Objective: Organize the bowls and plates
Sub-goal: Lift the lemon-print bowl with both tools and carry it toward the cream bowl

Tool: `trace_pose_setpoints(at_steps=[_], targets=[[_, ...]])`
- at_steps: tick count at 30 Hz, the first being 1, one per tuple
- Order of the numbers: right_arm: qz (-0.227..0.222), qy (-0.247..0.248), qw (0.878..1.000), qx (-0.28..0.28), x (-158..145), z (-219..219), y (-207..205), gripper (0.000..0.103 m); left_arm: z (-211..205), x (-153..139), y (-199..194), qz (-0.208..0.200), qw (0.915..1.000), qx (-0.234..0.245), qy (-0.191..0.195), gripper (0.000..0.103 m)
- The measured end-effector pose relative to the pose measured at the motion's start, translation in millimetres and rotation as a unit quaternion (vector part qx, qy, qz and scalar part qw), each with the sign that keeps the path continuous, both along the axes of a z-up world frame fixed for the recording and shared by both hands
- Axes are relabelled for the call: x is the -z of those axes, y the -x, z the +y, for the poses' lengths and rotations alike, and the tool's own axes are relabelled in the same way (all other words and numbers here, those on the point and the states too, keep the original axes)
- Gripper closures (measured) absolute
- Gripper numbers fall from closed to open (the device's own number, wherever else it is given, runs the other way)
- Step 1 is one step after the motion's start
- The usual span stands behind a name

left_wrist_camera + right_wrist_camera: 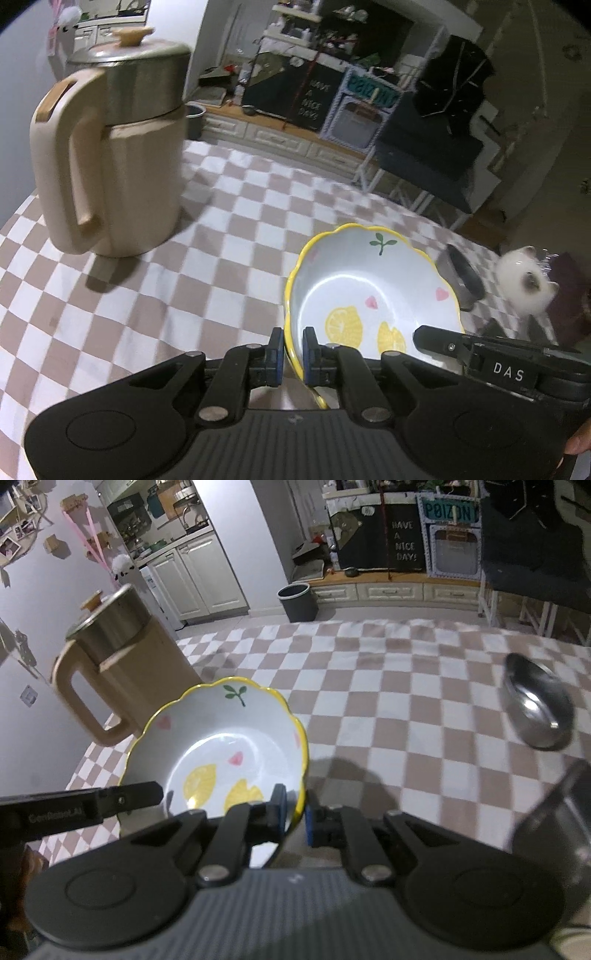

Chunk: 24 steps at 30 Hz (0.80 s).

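Nearest in the left wrist view, the left claw (293,356) is clamped on the lemon bowl (369,295): its two blue-padded fingers pinch the yellow scalloped rim at the bowl's left side, one pad inside the wall and one outside. In the right wrist view the right claw (295,814) grips the same lemon bowl (218,746) on the opposite rim, again with one pad on each side of the wall. The bowl is white inside, with lemon slices, pink hearts and a green sprig, and appears tilted, held above the checkered counter (221,258) between the two claws.

Right of the bowl, farther along the counter (388,701), a shiny metal bowl (537,707) stands apart from it; in the left view its dark edge (463,277) shows just past the lemon bowl's rim. Left of the bowl and farther back stands a beige pitcher (110,155) with a steel lid and wooden knob, seen also in the right view (118,657). Beyond the counter, behind the bowl, a grey bin (298,602) sits on the floor.
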State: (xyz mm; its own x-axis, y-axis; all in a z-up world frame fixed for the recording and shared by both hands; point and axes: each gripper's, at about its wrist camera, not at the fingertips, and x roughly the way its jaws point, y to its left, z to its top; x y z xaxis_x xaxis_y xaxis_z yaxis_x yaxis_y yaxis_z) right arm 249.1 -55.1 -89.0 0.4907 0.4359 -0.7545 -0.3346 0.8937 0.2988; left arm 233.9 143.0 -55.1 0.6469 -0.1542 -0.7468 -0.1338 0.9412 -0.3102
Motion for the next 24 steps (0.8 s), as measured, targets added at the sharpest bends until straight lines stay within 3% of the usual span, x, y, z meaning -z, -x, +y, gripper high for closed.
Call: trace_pose_setpoints(at_steps=[15, 24], targets=[[-0.025, 0.009, 0.999, 0.045, -35, -88, 71, 0.091, -84, -30, 41, -0.033, 0.9977, 0.059, 0.010, 0.093], [-0.032, 0.002, 0.995, 0.091, -38, -143, 106, 0.091, -137, -39, 52, -0.045, 0.9932, 0.107, 0.008, 0.093]])
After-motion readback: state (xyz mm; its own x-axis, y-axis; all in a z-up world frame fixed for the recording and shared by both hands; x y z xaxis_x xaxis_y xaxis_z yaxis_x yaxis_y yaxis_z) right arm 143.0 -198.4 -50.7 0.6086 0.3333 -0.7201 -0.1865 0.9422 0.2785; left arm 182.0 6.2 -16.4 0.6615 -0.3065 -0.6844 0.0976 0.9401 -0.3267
